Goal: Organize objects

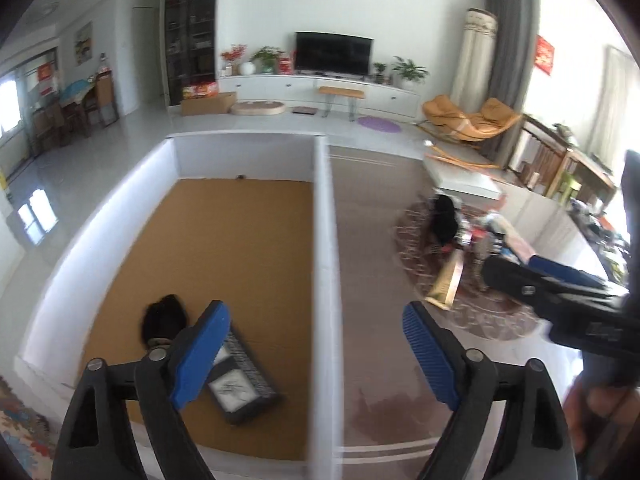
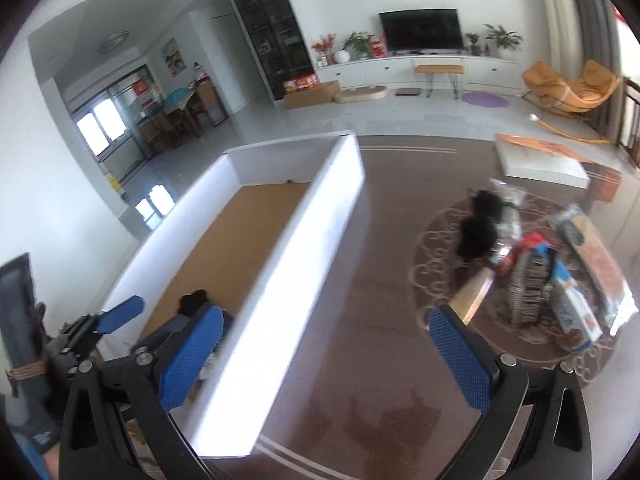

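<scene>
Two items, a black furry thing [image 1: 166, 314] and a dark framed box [image 1: 242, 384], lie in the white tray [image 1: 326, 240] beneath the spread, empty left gripper [image 1: 316, 356]. Right wrist: right gripper [image 2: 326, 360] spread, empty; cluttered pile [image 2: 540, 272] on the round rug [image 2: 432, 248].

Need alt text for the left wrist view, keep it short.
The open left gripper hovers over a white-walled box with a brown cardboard floor, which holds a black furry item and a dark framed picture. To the right, a clutter pile sits on a round patterned rug; the right gripper enters from that side.
</scene>
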A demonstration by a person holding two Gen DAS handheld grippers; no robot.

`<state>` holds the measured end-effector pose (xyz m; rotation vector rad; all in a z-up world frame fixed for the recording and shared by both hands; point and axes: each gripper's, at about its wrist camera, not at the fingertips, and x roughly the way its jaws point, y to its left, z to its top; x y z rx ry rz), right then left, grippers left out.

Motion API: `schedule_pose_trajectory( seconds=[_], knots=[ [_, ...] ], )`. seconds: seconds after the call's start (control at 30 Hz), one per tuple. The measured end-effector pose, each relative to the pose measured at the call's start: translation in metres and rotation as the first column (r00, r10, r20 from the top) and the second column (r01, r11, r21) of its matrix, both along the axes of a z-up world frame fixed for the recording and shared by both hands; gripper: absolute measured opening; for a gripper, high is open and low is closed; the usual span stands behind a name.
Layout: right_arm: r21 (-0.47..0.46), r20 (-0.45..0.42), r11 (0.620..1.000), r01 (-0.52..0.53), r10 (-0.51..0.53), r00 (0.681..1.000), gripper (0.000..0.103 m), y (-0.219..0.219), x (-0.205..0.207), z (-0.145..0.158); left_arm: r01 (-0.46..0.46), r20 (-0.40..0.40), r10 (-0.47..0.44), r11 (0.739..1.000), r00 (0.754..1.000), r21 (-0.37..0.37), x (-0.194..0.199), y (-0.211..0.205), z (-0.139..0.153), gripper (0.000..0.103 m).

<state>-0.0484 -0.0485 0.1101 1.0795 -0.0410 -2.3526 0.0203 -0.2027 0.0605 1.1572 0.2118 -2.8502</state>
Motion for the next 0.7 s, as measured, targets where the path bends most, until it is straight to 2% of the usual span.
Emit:
schedule_pose_trajectory(
  seconds=[0.03, 0.1, 0.17, 0.27, 0.33, 0.5, 0.6, 0.7],
  knots=[
    [0.026, -0.011, 0.998, 0.066, -0.066, 0.998, 0.103, 0.023, 0.000, -0.009, 0.071, 0.004, -0.071, 0.997, 0.997, 0.041, -0.006, 0.020, -0.001, 0.103],
    [0.114, -0.022, 0.975, 0.190, -0.189, 0.982, 0.103, 0.070, -0.008, -0.034, 0.205, 0.049, -0.214, 0.968, 0.976, 0.145, -0.013, 0.063, -0.022, 0.103],
    [0.213, -0.025, 0.930, 0.300, -0.302, 0.953, 0.103, 0.115, -0.003, -0.058, 0.249, 0.118, -0.271, 0.953, 0.955, 0.173, -0.023, 0.099, -0.054, 0.103],
    [0.311, -0.033, 0.864, 0.395, -0.406, 0.913, 0.103, 0.170, 0.000, -0.093, 0.234, 0.174, -0.243, 0.970, 0.954, 0.068, -0.042, 0.132, -0.096, 0.103],
    [0.348, -0.042, 0.835, 0.426, -0.440, 0.897, 0.103, 0.194, -0.005, -0.110, 0.222, 0.178, -0.219, 0.975, 0.959, 0.002, -0.052, 0.143, -0.112, 0.103],
    [0.345, -0.037, 0.821, 0.455, -0.472, 0.881, 0.103, 0.222, -0.016, -0.132, 0.236, 0.169, -0.212, 0.962, 0.963, -0.138, -0.073, 0.160, -0.127, 0.103],
    [0.342, -0.036, 0.816, 0.466, -0.485, 0.874, 0.103, 0.231, -0.023, -0.135, 0.239, 0.181, -0.212, 0.960, 0.960, -0.147, -0.090, 0.169, -0.132, 0.103],
    [0.356, -0.039, 0.811, 0.464, -0.483, 0.875, 0.103, 0.230, -0.025, -0.141, 0.239, 0.206, -0.215, 0.966, 0.955, -0.100, -0.101, 0.173, -0.136, 0.103]
  ],
)
